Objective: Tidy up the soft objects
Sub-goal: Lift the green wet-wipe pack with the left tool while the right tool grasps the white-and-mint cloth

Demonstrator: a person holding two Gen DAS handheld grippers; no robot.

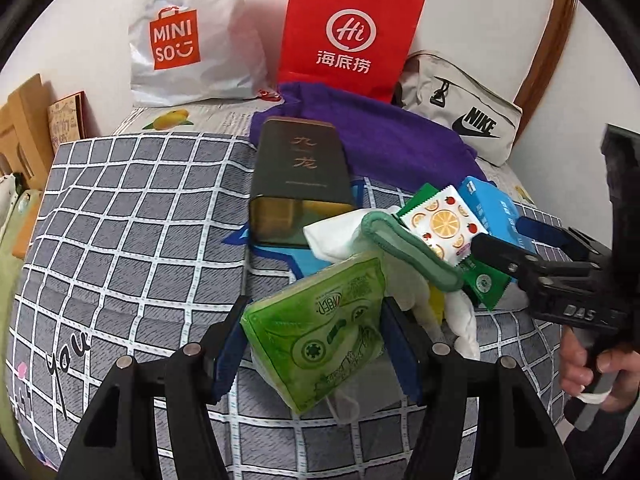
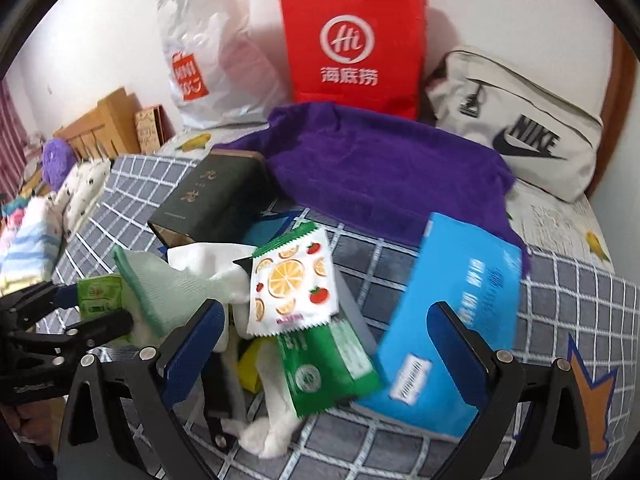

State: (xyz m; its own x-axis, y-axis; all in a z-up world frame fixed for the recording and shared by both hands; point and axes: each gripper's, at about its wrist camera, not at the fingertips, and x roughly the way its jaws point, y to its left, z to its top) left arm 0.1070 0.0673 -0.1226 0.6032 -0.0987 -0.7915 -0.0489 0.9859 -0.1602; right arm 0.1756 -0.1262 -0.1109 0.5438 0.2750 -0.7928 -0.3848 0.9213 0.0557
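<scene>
Left tool (image 1: 310, 338) grips a green tissue pack (image 1: 320, 328), its blue pads pressing both sides of the pack, at 6 o'clock of the left wrist view; right tool (image 2: 324, 344) stands open above a pile on the checked bedspread (image 1: 132, 216), nothing clamped between its pads; the pile holds a fruit-print sachet (image 2: 290, 284), a green sachet (image 2: 328, 364), a blue pack (image 2: 452, 320) and white cloth (image 2: 208, 258); a dark tin (image 1: 298, 172) lies at 12 o'clock of the pile, on a purple towel (image 2: 384, 168); a red bag (image 1: 348, 28), a white bag (image 1: 192, 36) and a beige pouch (image 1: 460, 108) lean against the wall.
</scene>
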